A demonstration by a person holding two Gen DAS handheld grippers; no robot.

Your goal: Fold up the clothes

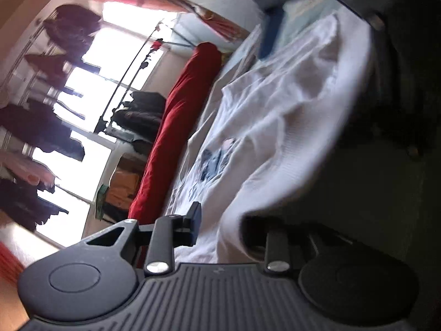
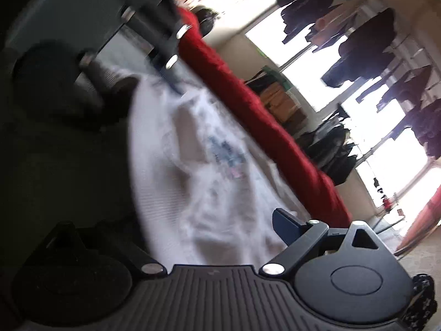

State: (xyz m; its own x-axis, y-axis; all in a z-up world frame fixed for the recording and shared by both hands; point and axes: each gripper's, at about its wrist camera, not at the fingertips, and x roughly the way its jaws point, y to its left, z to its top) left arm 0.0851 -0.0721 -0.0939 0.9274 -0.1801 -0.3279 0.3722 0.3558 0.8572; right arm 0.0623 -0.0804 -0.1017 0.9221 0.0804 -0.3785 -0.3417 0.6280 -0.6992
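Left wrist view: the white T-shirt [image 1: 275,115] is stretched lengthwise between both hand-held grippers, each clamped on its edge; its blue print [image 1: 212,162] is unreadable.

White printed T-shirt [image 1: 275,127] between both grippers.
Long red fabric roll [image 1: 176,127] just beside it; hanging clothes [image 1: 41,127] behind.

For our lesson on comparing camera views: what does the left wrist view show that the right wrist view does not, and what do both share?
Only the left wrist view shows a blurred blue strip of fabric beyond the shirt. Only the right wrist view shows a black patterned object at the lower right edge. Both share the white printed T-shirt, the long red cloth roll, dark clothes hanging by the bright window, and the opposite hand-held gripper, blurred.
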